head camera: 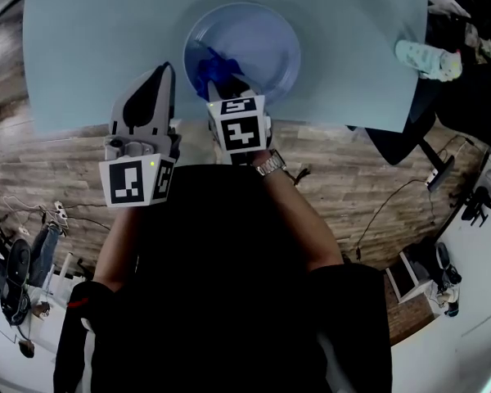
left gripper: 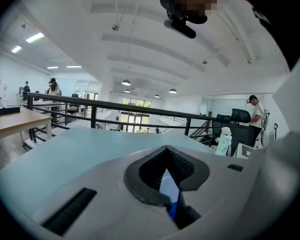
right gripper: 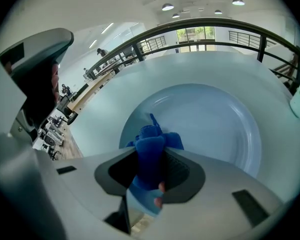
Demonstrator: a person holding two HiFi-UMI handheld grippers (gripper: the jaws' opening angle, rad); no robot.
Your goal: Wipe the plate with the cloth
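Note:
A pale blue plate (head camera: 258,39) sits on the light blue table (head camera: 90,39), close to its near edge. My right gripper (head camera: 221,88) is shut on a bright blue cloth (head camera: 207,68), which rests on the near left part of the plate. In the right gripper view the cloth (right gripper: 151,146) bunches between the jaws of the right gripper (right gripper: 152,159), with the bare plate (right gripper: 215,124) beyond it. My left gripper (head camera: 159,74) hovers over the table's near edge, left of the plate, shut and holding nothing. The left gripper (left gripper: 166,156) points level across the table.
A small white and green object (head camera: 428,60) lies at the table's right edge. Near me the table ends over a wooden floor (head camera: 49,162), with cables and an office chair base (head camera: 438,170) to the right. A black railing (left gripper: 105,106) runs beyond the table.

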